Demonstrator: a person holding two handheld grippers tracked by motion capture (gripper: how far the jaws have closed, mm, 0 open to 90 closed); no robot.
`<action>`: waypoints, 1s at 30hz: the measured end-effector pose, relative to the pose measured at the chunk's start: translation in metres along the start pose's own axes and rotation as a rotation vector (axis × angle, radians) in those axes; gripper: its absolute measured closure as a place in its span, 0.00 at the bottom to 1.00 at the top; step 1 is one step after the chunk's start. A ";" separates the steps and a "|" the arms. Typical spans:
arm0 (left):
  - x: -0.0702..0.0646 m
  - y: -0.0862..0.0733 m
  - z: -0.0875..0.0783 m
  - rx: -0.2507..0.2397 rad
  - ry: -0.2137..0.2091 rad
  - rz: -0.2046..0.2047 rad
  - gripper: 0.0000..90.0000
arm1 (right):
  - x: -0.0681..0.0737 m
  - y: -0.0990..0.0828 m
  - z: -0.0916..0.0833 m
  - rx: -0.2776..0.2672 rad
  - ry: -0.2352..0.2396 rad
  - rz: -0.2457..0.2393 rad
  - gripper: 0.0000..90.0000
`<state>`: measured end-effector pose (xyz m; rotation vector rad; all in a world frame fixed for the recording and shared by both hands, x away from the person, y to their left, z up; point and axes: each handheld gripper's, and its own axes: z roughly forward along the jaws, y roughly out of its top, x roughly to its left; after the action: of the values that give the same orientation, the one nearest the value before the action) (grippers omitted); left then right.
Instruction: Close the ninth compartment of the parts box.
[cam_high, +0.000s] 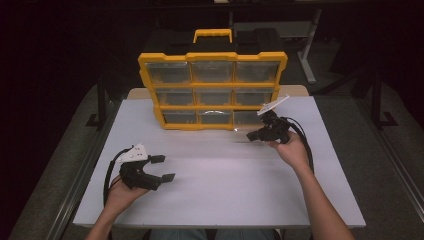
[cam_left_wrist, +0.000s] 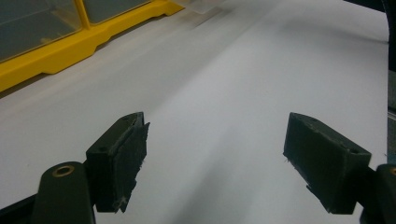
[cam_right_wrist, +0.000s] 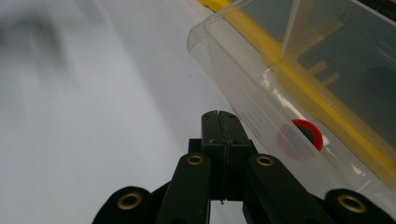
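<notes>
A yellow organizer (cam_high: 213, 56) with clear drawers stands upright at the back of the white table (cam_high: 220, 190). One clear drawer (cam_right_wrist: 252, 88) of its bottom row sticks out a little, and a red ring (cam_right_wrist: 309, 133) shows through its wall. My right gripper (cam_high: 251, 135) is shut with nothing between its jaws. Its tips (cam_right_wrist: 219, 116) lie close beside that drawer's front, just above the tabletop; whether they touch it I cannot tell. My left gripper (cam_high: 163, 168) hovers at the near left, open and empty, with its fingers (cam_left_wrist: 123, 154) spread wide over bare table.
The organizer's yellow base (cam_left_wrist: 56, 51) runs along the far left in the left gripper view. A dark floor and table legs (cam_high: 307, 55) lie behind the table. Black cables (cam_high: 306, 145) trail from both grippers along the forearms.
</notes>
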<state>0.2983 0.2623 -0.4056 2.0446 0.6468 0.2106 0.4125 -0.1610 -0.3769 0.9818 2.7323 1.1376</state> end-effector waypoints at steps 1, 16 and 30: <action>0.000 0.000 0.000 0.000 -0.001 -0.002 0.23 | 0.000 0.000 0.000 -0.001 -0.001 -0.001 0.99; 0.000 0.000 0.000 -0.011 0.001 -0.017 0.23 | -0.001 0.005 0.000 0.002 -0.006 0.000 0.99; 0.000 0.000 0.000 -0.012 0.001 -0.022 0.23 | -0.003 0.008 0.001 0.000 -0.006 -0.003 0.99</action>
<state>0.2979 0.2621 -0.4057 2.0247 0.6666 0.2018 0.4192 -0.1576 -0.3732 0.9786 2.7288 1.1324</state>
